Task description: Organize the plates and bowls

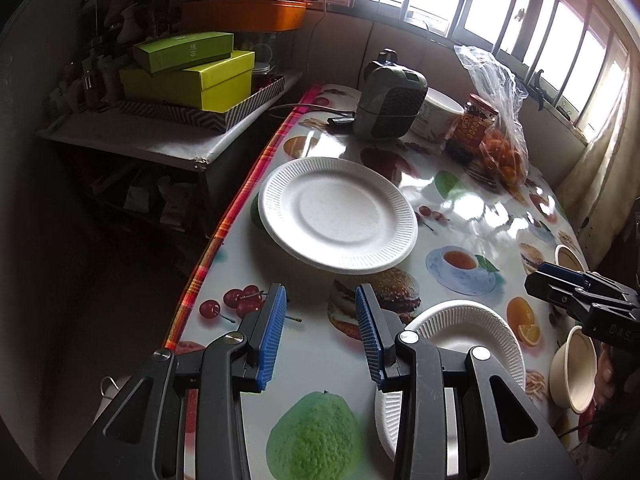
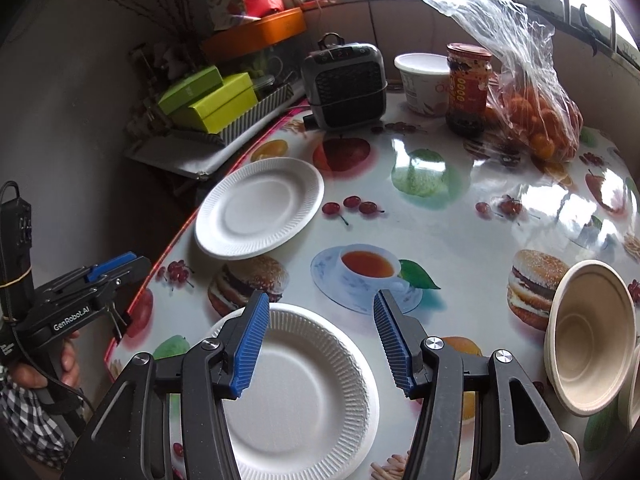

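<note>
A white paper plate [image 1: 338,214] lies near the table's left edge, just beyond my open, empty left gripper [image 1: 320,304]; the plate also shows in the right wrist view [image 2: 260,208]. A second white plate [image 2: 304,392] lies under my open, empty right gripper [image 2: 320,312], and it also shows in the left wrist view [image 1: 468,332]. A beige bowl [image 2: 592,340] sits tilted at the right, with another bowl's rim [image 2: 634,392] behind it. In the left wrist view the right gripper [image 1: 552,280] hovers by two bowls [image 1: 576,364].
At the table's far side stand a small grey heater [image 2: 344,80], a white tub [image 2: 424,80], a dark jar [image 2: 468,88] and a plastic bag of oranges [image 2: 536,120]. A side shelf with green boxes [image 1: 192,76] stands left of the table [image 2: 460,208].
</note>
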A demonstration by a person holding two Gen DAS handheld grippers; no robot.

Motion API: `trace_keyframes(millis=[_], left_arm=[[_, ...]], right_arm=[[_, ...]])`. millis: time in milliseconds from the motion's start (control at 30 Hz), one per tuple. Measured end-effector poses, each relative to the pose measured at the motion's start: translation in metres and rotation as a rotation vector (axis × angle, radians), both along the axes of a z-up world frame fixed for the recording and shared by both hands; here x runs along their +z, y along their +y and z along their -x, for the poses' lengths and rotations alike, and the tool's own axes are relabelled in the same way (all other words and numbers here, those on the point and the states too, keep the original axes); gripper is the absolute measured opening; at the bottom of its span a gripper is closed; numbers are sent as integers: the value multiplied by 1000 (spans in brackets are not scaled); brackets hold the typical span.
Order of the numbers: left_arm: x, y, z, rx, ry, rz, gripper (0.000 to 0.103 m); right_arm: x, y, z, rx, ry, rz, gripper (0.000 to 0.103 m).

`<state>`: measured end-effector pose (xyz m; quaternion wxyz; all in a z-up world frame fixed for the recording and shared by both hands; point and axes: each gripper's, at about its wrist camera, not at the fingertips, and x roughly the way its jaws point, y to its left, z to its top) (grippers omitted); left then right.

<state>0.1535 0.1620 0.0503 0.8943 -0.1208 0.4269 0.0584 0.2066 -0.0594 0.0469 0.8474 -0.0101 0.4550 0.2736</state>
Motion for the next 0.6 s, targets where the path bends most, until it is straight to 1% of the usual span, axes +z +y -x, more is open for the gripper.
trace_keyframes(millis=[133, 233, 333, 433, 500, 600], left_arm=[[-1, 14, -9, 9, 0, 24, 38], [-4, 25, -17, 26, 10, 21, 38], [-7, 37, -27, 39, 13, 46, 38], [-9, 48, -36, 46, 7, 83, 38], [-11, 54, -42, 51, 2, 89, 38], [-13, 60, -50, 49, -11, 109, 38]], right_arm=[[-5, 11, -14, 4, 13, 8, 54], [-8, 21, -26, 14, 13, 10, 54], [-9, 33, -39, 29, 10, 22, 54], [-11, 41, -53, 37, 14, 4, 54], [-13, 43, -63, 36, 22, -16, 54], [-18, 48, -75, 26, 20, -19, 54]])
